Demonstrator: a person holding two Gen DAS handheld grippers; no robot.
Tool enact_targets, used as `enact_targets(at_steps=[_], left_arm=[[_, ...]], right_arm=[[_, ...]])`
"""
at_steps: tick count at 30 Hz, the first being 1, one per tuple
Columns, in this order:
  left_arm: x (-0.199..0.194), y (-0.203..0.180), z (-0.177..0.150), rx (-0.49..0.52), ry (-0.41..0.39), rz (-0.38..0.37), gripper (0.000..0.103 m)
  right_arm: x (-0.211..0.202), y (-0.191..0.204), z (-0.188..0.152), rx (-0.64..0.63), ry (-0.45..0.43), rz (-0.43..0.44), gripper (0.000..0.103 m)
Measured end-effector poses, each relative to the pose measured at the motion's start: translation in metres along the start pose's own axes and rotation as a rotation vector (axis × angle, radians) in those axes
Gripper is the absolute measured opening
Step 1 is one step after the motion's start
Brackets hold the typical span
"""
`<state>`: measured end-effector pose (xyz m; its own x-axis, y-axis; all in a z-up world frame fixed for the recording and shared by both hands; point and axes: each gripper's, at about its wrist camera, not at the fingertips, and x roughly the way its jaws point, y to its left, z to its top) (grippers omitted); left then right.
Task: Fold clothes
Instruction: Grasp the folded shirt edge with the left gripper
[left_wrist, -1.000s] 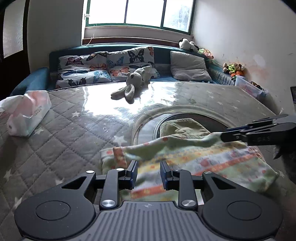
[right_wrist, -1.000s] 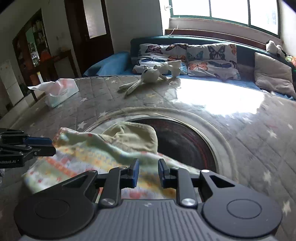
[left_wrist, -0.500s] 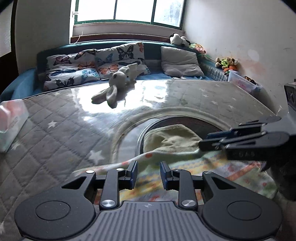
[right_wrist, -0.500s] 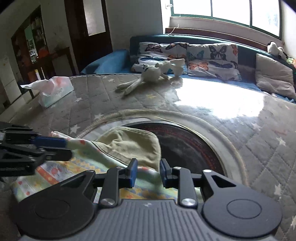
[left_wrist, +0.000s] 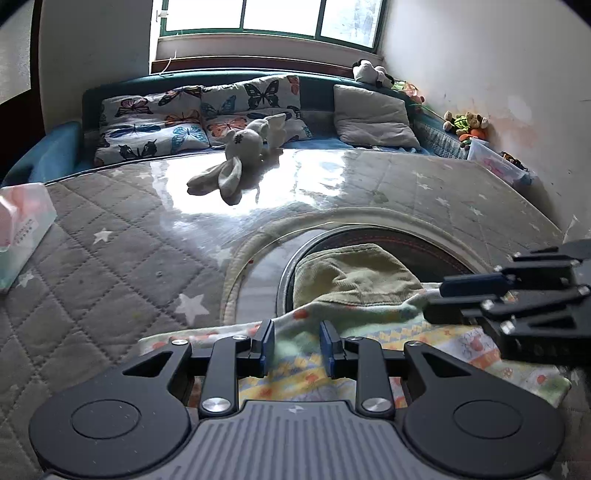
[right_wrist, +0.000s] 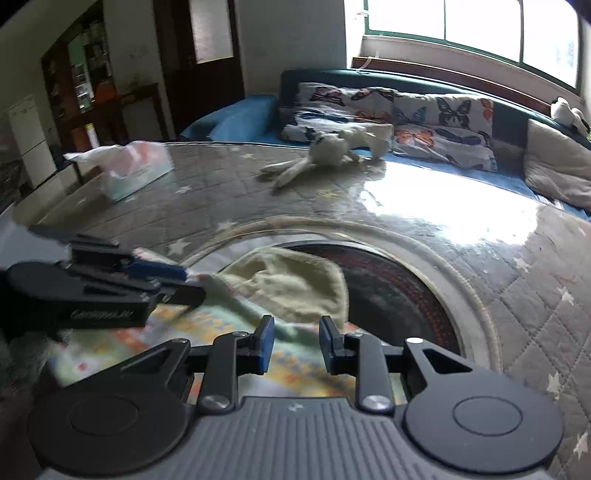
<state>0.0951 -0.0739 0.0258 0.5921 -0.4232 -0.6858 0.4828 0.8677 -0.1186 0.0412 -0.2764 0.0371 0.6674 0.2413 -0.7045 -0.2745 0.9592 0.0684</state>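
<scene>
A patterned light-green garment (left_wrist: 436, 343) with orange and yellow bands lies on the table, with an olive-green part (left_wrist: 354, 277) bunched at its far side. It also shows in the right wrist view (right_wrist: 295, 373). My left gripper (left_wrist: 295, 345) is open, its fingers just above the garment's near edge. My right gripper (right_wrist: 293, 343) is open too, low over the cloth. Each gripper shows in the other's view, the right gripper (left_wrist: 454, 299) at the right and the left gripper (right_wrist: 184, 284) at the left.
The table has a quilted grey star cover (left_wrist: 110, 266) under clear plastic and a dark round inset (left_wrist: 399, 240). A stuffed rabbit (left_wrist: 236, 162) lies at the far side, a tissue box (left_wrist: 18, 236) at the left. Behind are a sofa with butterfly pillows (left_wrist: 207, 110) and a wall at the right.
Both grippers have moved closer together over the garment. The left view has shifted right and forward, the tissue box sliding to its edge. Both stay open.
</scene>
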Motion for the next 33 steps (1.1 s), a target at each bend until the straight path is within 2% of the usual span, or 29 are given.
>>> enact_targets(at_steps=[3, 6, 9, 11, 13, 17, 22, 25, 31, 33], left_arm=[[-0.012, 0.003, -0.004, -0.013, -0.012, 0.018, 0.043], [-0.026, 0.009, -0.010, -0.031, -0.026, 0.040, 0.047], [-0.041, 0.018, -0.019, -0.061, -0.029, 0.071, 0.056], [-0.051, 0.025, -0.025, -0.077, -0.033, 0.092, 0.058], [-0.060, 0.037, -0.031, -0.118, -0.035, 0.114, 0.061], [-0.075, 0.061, -0.042, -0.202, -0.037, 0.157, 0.062], [-0.090, 0.084, -0.052, -0.296, -0.031, 0.160, 0.062], [-0.095, 0.089, -0.054, -0.345, -0.031, 0.149, 0.069], [-0.094, 0.092, -0.059, -0.460, -0.017, 0.068, 0.078], [-0.091, 0.092, -0.060, -0.490, -0.008, 0.051, 0.078]], right_arm=[[-0.009, 0.016, -0.005, -0.040, 0.002, 0.025, 0.026], [-0.017, 0.032, -0.011, -0.082, 0.004, 0.050, 0.026], [-0.025, 0.049, -0.014, -0.124, 0.002, 0.077, 0.027], [-0.029, 0.065, -0.016, -0.159, -0.001, 0.100, 0.032], [-0.032, 0.080, -0.018, -0.200, -0.007, 0.122, 0.034], [-0.031, 0.116, -0.023, -0.301, -0.007, 0.166, 0.035], [-0.020, 0.152, -0.029, -0.416, -0.002, 0.184, 0.038], [-0.013, 0.170, -0.031, -0.469, 0.000, 0.191, 0.038], [0.000, 0.188, -0.039, -0.537, -0.008, 0.146, 0.037], [0.003, 0.190, -0.040, -0.543, -0.011, 0.134, 0.033]])
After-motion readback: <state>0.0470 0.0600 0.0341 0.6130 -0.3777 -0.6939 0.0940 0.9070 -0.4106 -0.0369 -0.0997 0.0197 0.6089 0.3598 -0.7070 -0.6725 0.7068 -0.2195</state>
